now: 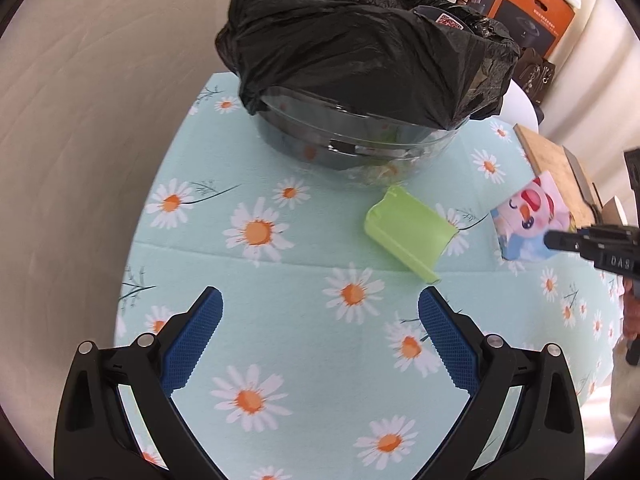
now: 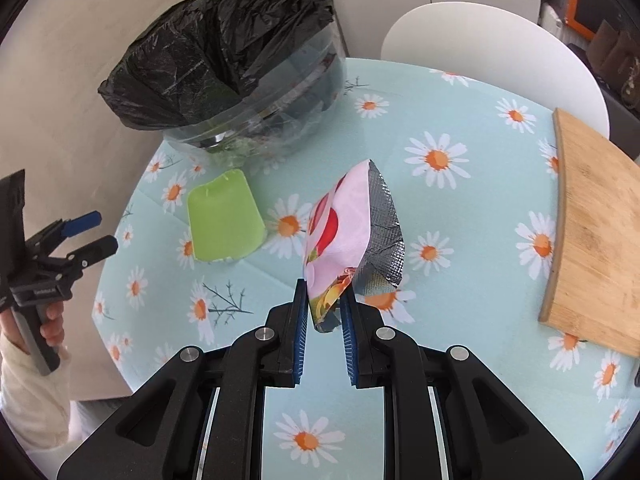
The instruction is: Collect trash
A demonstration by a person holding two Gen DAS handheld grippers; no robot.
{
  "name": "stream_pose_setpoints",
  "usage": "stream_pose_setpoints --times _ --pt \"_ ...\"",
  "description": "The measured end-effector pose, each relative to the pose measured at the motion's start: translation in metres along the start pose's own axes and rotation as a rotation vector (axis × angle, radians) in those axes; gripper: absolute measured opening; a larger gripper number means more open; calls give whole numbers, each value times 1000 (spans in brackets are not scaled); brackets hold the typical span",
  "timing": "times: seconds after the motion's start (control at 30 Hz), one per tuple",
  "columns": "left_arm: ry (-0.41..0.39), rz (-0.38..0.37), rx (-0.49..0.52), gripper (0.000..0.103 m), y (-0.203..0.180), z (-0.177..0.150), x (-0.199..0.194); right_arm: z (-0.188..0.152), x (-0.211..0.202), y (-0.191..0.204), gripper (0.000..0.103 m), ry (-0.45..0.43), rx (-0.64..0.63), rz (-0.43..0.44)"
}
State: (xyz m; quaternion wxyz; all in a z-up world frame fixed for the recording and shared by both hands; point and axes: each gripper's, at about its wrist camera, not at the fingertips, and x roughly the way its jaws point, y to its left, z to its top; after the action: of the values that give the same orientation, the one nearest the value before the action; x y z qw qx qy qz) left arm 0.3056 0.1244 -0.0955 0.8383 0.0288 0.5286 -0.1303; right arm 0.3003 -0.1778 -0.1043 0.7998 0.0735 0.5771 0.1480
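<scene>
Above near table — right tool clamping snack wrapper, lifting it clear. Left tool hanging apart, empty, near green cup. Next move likely calling for carry to far-left bin — release over black liner.

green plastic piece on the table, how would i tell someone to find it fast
Start at the bin lined with a black bag on the daisy tablecloth. Just in front of its base lies the green plastic piece, flat on the cloth. It is plain lime green, unlike the printed snack wrapper pinched in the right gripper.
</scene>
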Motion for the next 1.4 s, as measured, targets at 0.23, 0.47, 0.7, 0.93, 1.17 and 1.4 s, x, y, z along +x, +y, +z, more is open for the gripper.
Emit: stream_pose_setpoints --times 0.23,0.47,0.7,0.93,1.17,1.4 --pt "25 -18 51 96 -27 8 29 -22 -12 -12 15 -7 6 -97" --pt "58 -93 64 96 -45 17 58 -39 -26 -15 15 -22 12 -169" --pt "66 -52 104 68 -60 25 77 -48 -37 -14 15 -28 19 -206" --pt "123 -50 65 6 -46 26 87 -51 -44 -12 15 -36 4 -245" --pt "121 12 120 3 -32 20 67 -47 -42 -9 15 -41 -16 -239" --pt "118 67 105 1 -11 11 40 -37 -41 -1 15 -57 -62 -207"
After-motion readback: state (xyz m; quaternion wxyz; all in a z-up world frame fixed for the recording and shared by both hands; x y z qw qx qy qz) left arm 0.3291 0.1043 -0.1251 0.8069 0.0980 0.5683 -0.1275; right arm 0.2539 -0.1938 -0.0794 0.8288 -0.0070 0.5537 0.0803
